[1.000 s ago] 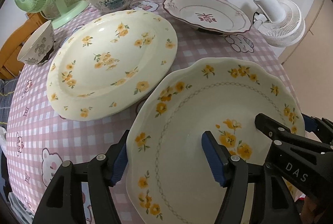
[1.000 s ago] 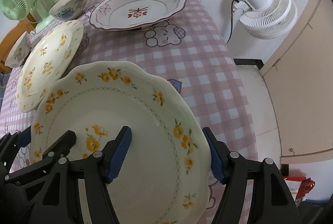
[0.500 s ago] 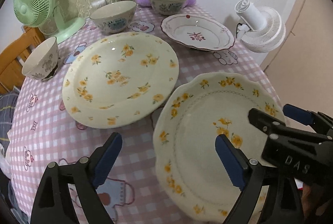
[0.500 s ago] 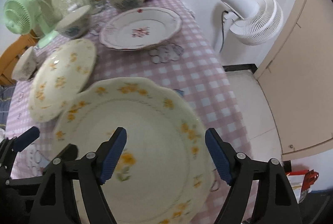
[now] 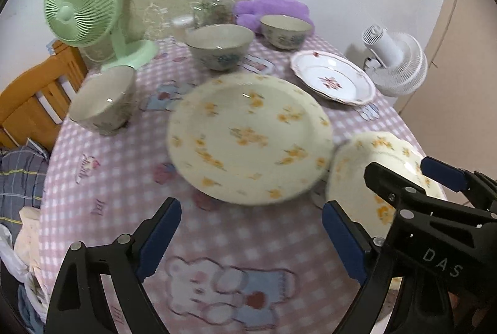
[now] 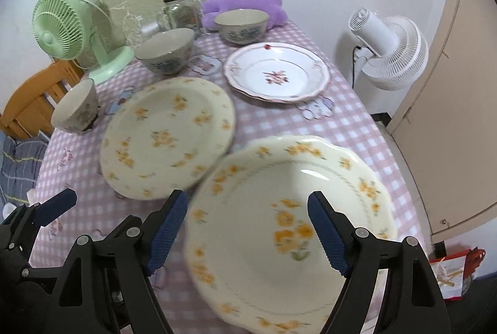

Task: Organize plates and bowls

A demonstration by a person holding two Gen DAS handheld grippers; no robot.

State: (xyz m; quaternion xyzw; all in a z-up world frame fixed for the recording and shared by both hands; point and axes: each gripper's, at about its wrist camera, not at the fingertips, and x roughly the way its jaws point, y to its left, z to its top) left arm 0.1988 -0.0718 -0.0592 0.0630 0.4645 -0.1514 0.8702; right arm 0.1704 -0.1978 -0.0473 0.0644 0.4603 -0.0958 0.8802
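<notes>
A scalloped cream plate with yellow flowers (image 6: 289, 228) lies at the table's near right; it also shows in the left wrist view (image 5: 366, 172). My right gripper (image 6: 248, 236) is open above its near part, fingers apart, not touching it. My left gripper (image 5: 251, 237) is open and empty over bare tablecloth, left of that plate. A large oval yellow-flower plate (image 5: 248, 135) lies in the middle (image 6: 167, 135). A white plate with a red motif (image 6: 276, 73) lies behind. Three bowls stand at the far left (image 5: 104, 101), back middle (image 5: 219, 45) and back right (image 5: 285, 28).
A green fan (image 5: 84, 5), a glass jar (image 5: 216, 6) and a purple cushion (image 5: 273, 6) stand at the back of the pink checked table (image 5: 124, 178). A white fan (image 6: 391, 51) stands off the right edge. A wooden chair (image 5: 31, 98) is at the left.
Both grippers opened, let go of the scalloped plate and pulled back and up. The left gripper swung left, off the plate to over the tablecloth.
</notes>
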